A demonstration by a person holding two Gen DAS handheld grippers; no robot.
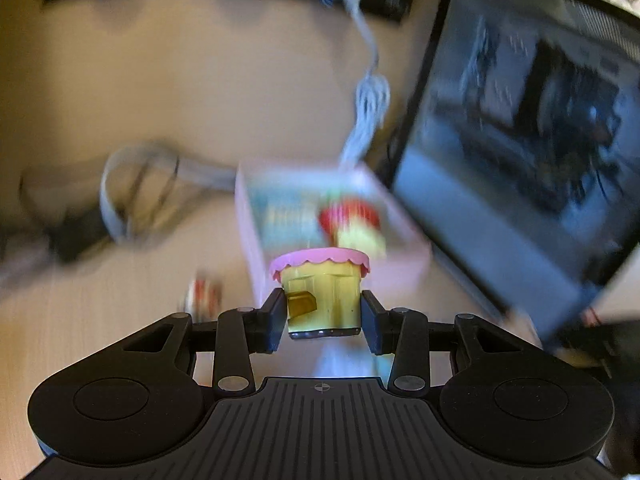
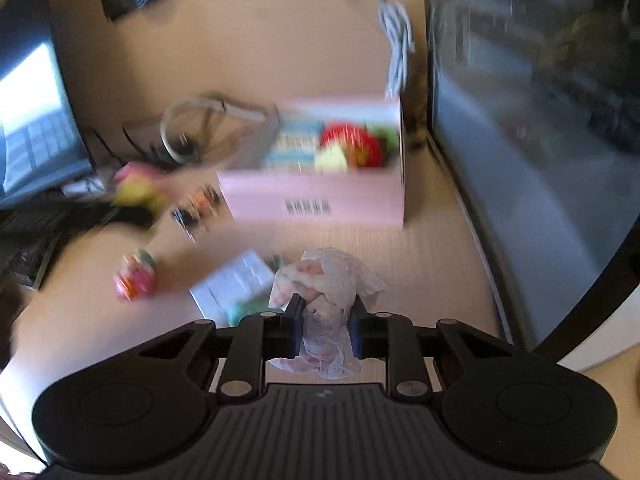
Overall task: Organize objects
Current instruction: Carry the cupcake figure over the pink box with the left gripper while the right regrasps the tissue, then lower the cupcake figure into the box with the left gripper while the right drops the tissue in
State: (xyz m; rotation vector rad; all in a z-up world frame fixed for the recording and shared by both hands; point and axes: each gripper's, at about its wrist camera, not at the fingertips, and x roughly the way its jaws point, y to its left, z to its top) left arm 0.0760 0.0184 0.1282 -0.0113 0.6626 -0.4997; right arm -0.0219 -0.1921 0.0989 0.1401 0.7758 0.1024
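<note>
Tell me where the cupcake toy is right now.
In the left wrist view, the cupcake toy is clamped between the left gripper's jaws, just in front of the pink box.

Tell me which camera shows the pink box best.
The right wrist view. The pink box sits whole there, with its barcoded side and the toys inside visible, though blurred. In the left wrist view the pink box is partly hidden behind the cupcake toy held in the left tongs.

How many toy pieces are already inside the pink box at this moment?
2 can be made out in the pink box: a red strawberry-like toy at its right and a yellow piece just left of it. Blur and the box wall may hide others.
</note>
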